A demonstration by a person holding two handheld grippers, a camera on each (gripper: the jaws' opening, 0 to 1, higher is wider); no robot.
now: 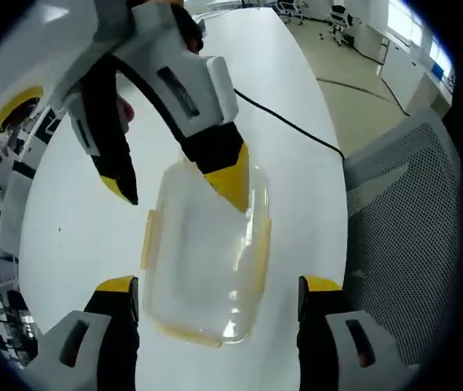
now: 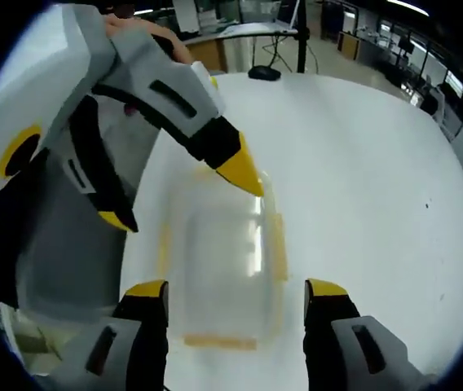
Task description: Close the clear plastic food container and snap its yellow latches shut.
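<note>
While the container [image 1: 205,265] sat on the white desk [image 1: 297,187] between your two claws, its lid appeared to be already on, so closing looked done. Yellow latches [image 1: 147,240] ran along the sides, and I could not tell whether any were snapped; judge them as still to do. Your left claw [image 1: 219,295] was spread wide and held nothing, its jaws either side of the container's near end. Your right claw [image 2: 235,297] was likewise released and empty, straddling the opposite end. One yellow tip of the right claw rested at the container's far rim.
</note>
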